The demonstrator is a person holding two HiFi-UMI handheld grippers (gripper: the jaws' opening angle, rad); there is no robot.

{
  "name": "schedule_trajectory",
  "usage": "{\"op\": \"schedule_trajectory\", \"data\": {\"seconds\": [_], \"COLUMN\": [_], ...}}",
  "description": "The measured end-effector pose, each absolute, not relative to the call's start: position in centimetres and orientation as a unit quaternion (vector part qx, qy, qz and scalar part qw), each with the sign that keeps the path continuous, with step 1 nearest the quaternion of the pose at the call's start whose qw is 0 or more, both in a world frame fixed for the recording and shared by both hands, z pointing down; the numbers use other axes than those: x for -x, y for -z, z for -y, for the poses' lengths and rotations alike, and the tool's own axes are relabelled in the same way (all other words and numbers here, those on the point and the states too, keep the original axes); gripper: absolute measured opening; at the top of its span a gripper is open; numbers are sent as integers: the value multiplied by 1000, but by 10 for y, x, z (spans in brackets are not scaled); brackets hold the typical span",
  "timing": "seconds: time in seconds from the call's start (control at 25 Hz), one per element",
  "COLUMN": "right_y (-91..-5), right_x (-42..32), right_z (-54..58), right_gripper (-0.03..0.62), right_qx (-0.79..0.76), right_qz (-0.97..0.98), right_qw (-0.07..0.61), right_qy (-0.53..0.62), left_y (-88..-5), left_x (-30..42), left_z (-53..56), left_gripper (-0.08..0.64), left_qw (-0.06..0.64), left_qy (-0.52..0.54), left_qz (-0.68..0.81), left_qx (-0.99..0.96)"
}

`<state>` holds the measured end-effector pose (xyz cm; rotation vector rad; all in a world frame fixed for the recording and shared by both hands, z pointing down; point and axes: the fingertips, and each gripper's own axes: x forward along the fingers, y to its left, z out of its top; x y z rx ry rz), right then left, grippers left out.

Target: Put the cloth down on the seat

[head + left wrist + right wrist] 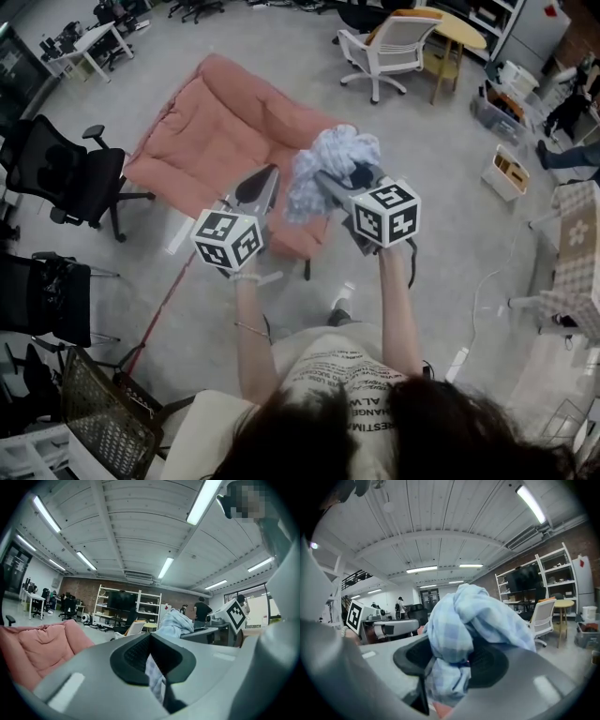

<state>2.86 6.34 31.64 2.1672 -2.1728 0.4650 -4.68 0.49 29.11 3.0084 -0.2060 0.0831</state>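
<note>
Cloth [336, 155], pale blue and checked, is held in the air near the middle of the head view by a person with a gripper in each hand. The right gripper [326, 180] has its fingers closed on the bunched bulk of the fabric, which swells up over them in a loose knot. The left gripper [265, 183], just to its left, has its fingers closed on a thin strip of the same fabric, and its own view shows that strip pinched in the narrow gap. Between the two, the fabric runs roughly left to right across the frame, with nearly all of it on the right-hand side.

The seat [211, 122], a low pink cushioned sofa, lies on the grey floor [281, 37] beyond the fingers, stretching toward the upper left of the frame. The fabric overlaps its right-hand end in the picture but appears to hang above it rather than rest on it. Both grippers point toward the sofa, and the left one looks nearer its middle. The cloth is not yet down. It likely has to go forward and lower before the fingers let go. A black office chair [66, 173] stands at the left edge.
</note>
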Motion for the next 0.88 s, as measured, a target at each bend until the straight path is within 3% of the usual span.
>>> {"op": "schedule_trajectory", "data": {"seconds": [0.88], "right_y": [-355], "right_x": [-92], "right_z": [-35], "right_gripper": [216], "right_qx": [-641], "right_qz": [744], "right_qw": [36], "right_qy": [-187], "left_y": [-322], "left_x": [-8], "left_z": [15], "left_gripper": [0], "left_qw": [86], "left_qy": [-52], "left_qz": [152], "left_qx": [-983]}}
